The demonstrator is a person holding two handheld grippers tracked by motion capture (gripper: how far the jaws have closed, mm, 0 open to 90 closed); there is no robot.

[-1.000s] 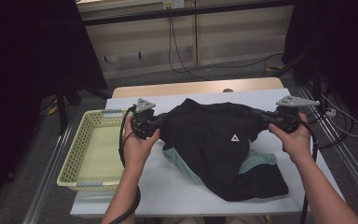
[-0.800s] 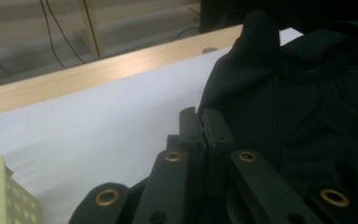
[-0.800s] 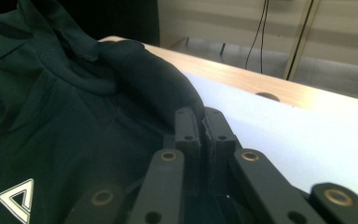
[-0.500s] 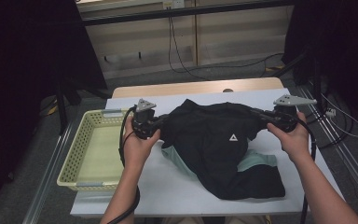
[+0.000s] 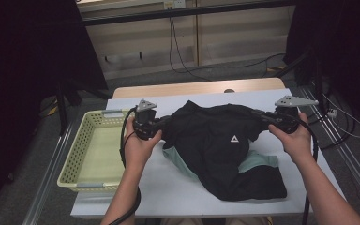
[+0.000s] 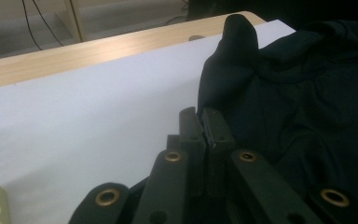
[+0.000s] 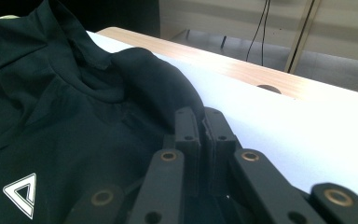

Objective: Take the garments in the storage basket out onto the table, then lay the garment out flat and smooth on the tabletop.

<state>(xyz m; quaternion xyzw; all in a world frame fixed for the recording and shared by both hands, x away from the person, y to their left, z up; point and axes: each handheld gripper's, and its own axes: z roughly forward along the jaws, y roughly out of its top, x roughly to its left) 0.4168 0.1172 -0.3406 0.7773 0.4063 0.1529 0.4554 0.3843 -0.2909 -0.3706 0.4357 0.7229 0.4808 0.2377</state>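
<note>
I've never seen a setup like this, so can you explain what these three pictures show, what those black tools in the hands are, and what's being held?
A person holds a hand-held clamp tool in each hand: the left gripper and the right gripper. One picture looks down from above the table. The other two come from small cameras riding on each tool, looking along its black jaws. On the table lies a black shirt with a small white triangle logo, and a pale yellow basket sits to its left. Both tools are clamped shut on the shirt's edges, one at each side.
</note>
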